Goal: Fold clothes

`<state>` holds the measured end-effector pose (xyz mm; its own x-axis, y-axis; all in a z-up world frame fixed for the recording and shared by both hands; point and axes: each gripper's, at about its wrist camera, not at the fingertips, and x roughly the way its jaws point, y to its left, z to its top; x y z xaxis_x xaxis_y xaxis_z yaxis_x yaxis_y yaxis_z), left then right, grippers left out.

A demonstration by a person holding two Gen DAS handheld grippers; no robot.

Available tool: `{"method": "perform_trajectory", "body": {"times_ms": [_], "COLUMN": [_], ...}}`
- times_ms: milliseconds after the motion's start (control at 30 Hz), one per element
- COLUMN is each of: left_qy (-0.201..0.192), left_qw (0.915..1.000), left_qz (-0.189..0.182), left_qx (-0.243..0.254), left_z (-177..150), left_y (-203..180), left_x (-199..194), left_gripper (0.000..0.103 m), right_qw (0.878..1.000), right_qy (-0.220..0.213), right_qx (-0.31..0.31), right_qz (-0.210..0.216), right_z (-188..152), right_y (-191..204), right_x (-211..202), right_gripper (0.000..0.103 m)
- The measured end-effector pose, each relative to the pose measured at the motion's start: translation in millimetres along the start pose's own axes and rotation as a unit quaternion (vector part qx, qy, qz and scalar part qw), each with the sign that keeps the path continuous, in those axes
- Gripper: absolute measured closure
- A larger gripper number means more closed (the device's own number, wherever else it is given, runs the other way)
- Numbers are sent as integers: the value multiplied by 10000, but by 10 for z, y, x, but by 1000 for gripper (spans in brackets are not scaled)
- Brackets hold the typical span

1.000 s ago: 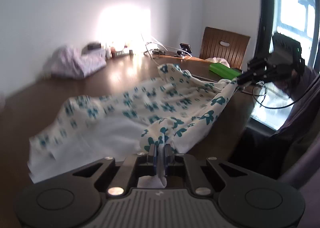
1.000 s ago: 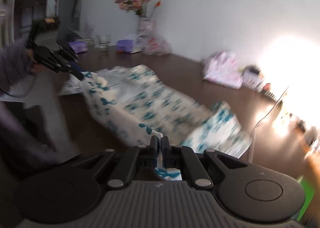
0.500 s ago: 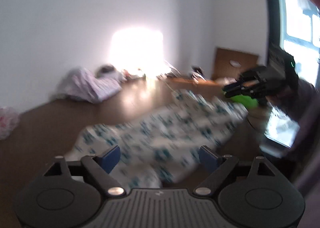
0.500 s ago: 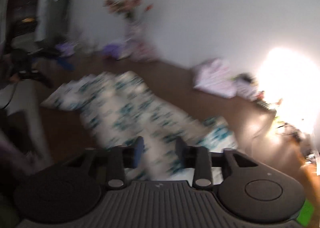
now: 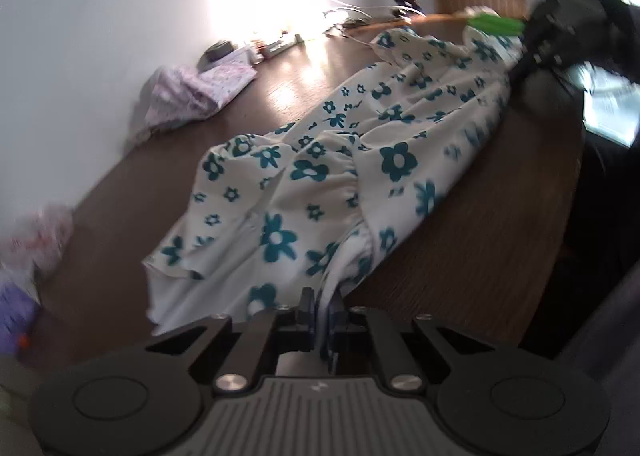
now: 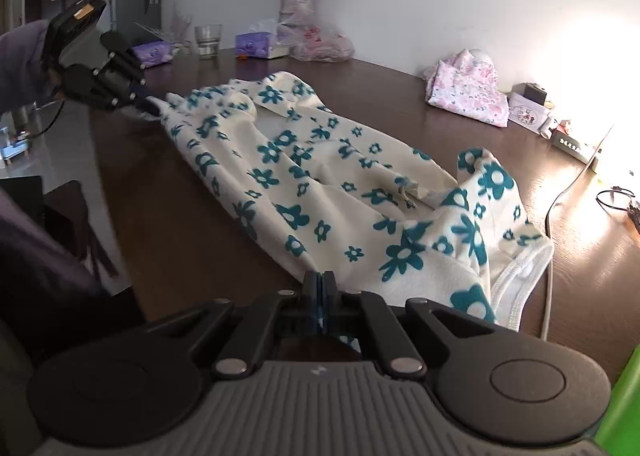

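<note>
We've got both grippers, left and right, pinched shut on opposite ends of the floral garment sprawled across the wooden table; only the right view shows the flower vase beyond.

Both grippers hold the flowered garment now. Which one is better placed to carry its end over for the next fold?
Probably the right gripper. It is shut on the garment at the end with loose bunched cloth and bare table beside it. The left gripper can keep its end pinned.
</note>
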<state>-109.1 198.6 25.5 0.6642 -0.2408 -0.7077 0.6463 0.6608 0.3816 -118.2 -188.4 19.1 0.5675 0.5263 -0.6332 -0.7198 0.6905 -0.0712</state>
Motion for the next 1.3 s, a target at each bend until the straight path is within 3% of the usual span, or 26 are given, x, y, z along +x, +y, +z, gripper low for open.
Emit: {"method": "perform_trajectory", "body": {"times_ms": [100, 233, 333, 400, 467, 533, 633, 667, 700, 767, 833, 867, 900, 933, 1033, 1067, 1100, 1133, 1167, 1200, 1233, 1300], "left_qy": [150, 503, 638, 421, -244, -902, -1411, -1555, -1631, -1613, -1327, -1157, -983, -787, -322, -291, -258, -211, -158, -48, 92, -41], "left_qw": [9987, 9960, 9890, 9796, 9661, 9562, 9512, 9480, 9443, 9476, 9660, 9720, 9765, 9743, 9594, 9583, 9570, 9564, 9556, 9527, 9500, 9568], "left_qz": [360, 726, 1110, 1227, 1084, 931, 286, 24, -257, -476, -535, -673, -813, -992, -1469, -1595, -1716, -1790, -1867, -1987, -2114, -1992], "left_qx": [321, -99, -741, -1533, -2329, -2626, -2731, -2776, -2847, -2717, -2152, -1930, -1738, -1865, -2384, -2354, -2325, -2297, -2273, -2300, -2295, -2115], "left_z": [-70, -342, -572, -634, -595, -464, -163, -61, 74, 397, 756, 881, 1001, 1060, 1167, 1147, 1128, 1112, 1094, 1074, 1075, 1064], "left_y": [46, 196, 404, 575, 683, 688, 747, 786, 864, 1032, 1173, 1252, 1331, 1406, 1574, 1562, 1548, 1519, 1490, 1465, 1449, 1347], "left_x": [-146, -184, -264, -397, -562, -628, -512, -463, -399, -222, 54, 264, 476, 707, 1306, 1413, 1516, 1572, 1629, 1695, 1735, 1624], "left_gripper": [100, 96, 96, 95, 94, 77, 51, 50, 50, 45, 25, 24, 24, 26, 29, 29, 29, 32, 38, 73, 97, 97], "right_qw": [9999, 9999, 9999, 9994, 9982, 9964, 9968, 9957, 9930, 9850, 9761, 9732, 9711, 9684, 9555, 9523, 9511, 9511, 9505, 9494, 9489, 9514], "right_qy": [61, 121, -35, -139, 4, 246, -171, -433, -593, -694, -572, -475, -358, -241, 223, 341, 371, 348, 267, 152, -20, -500], "right_qx": [-43, -66, 87, 272, 503, 588, 529, 553, 625, 817, 998, 1178, 1410, 1641, 2050, 2138, 2210, 2272, 2326, 2375, 2397, 2273], "right_qz": [91, 21, -78, -153, -324, -560, -576, -613, -805, -1349, -1842, -1917, -1890, -1862, -2108, -2151, -2127, -2065, -2045, -2049, -2051, -2015], "right_z": [-15, -45, -54, -88, -146, -192, -52, 42, 152, 389, 618, 711, 790, 869, 906, 875, 832, 782, 736, 693, 665, 628], "right_y": [0, 22, -56, -140, -233, -269, -268, -305, -374, -553, -731, -803, -865, -927, -1064, -1089, -1106, -1119, -1118, -1110, -1095, -1049], "right_x": [-99, -179, -307, -387, -361, -287, -433, -504, -518, -407, -143, 6, 164, 321, 742, 845, 902, 933, 919, 878, 801, 532], "right_gripper": [101, 100, 100, 100, 100, 99, 98, 95, 85, 72, 72, 72, 71, 71, 70, 78, 94, 94, 95, 96, 96, 96]}}
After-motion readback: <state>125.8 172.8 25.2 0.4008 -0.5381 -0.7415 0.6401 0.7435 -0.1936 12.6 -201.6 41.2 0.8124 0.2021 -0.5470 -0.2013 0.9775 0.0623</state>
